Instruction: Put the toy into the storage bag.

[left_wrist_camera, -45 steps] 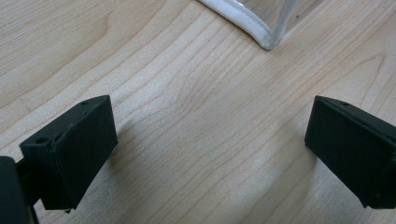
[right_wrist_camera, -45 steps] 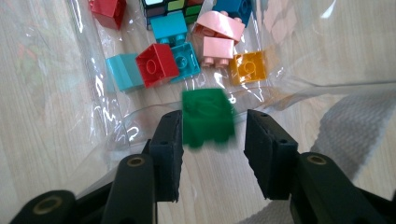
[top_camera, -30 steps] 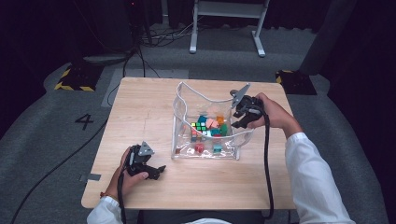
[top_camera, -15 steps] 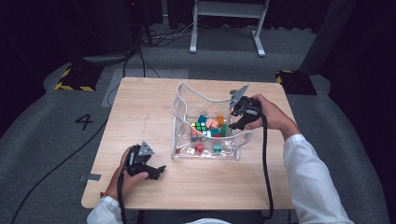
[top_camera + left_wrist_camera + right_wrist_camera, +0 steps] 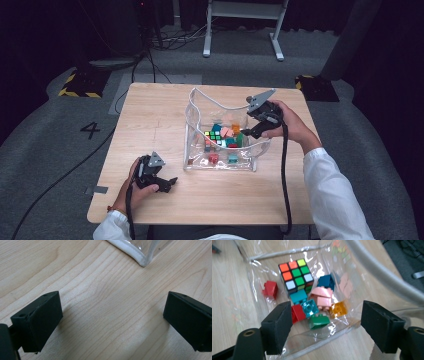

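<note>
Right gripper view showed the right gripper (image 5: 325, 325), jaws wide, poised over the clear bag (image 5: 196, 112) of blocks (image 5: 318, 307) and a puzzle cube (image 5: 296, 275) mid-table. The left gripper (image 5: 112, 322) rested wide near the table's (image 5: 150, 115) front edge. Reaching in looked next, needing a careful descent.

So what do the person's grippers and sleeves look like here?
Both are black handheld tools. The left gripper and right gripper each carry a grey three-cornered plate on top and trail a black cable. Seen close, the right gripper's jaws are blocky, matte black pads with small round holes. The person wears a white long sleeve on the right arm.
</note>
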`<action>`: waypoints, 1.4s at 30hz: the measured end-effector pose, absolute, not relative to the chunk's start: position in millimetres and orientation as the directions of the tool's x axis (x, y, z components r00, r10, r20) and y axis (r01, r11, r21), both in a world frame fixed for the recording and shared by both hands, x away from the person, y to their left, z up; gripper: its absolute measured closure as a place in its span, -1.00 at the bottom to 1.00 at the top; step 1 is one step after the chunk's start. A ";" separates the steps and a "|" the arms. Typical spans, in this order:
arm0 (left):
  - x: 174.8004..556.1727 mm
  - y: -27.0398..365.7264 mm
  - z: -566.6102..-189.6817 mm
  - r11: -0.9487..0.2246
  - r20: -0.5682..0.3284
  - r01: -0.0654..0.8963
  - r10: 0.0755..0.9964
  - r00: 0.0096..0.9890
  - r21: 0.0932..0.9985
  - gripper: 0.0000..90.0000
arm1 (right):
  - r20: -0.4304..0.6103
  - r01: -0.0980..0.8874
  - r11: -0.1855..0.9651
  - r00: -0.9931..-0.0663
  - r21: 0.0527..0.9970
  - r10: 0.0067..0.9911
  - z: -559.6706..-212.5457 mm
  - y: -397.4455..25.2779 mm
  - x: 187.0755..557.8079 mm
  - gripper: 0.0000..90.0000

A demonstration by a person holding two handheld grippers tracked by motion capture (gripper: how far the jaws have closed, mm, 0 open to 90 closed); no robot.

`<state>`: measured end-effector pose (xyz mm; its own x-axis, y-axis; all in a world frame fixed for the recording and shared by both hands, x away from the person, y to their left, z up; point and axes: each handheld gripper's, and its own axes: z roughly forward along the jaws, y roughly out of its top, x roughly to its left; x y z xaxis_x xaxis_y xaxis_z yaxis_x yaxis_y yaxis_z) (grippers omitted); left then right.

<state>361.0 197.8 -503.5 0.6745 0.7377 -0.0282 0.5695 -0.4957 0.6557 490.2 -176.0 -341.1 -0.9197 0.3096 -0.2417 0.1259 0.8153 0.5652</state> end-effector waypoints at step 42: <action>361.0 197.8 -503.5 -0.496 -0.028 0.570 0.738 0.675 0.655 -0.95 | -0.272 0.159 0.566 -0.753 0.809 0.599 -310.0 -241.1 448.9 -0.61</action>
<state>361.0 197.8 -503.5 0.6746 0.7377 -0.0281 0.5696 -0.4960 0.6554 448.9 -241.1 -310.0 -0.7531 0.5993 -0.2715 0.1585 0.5659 0.8091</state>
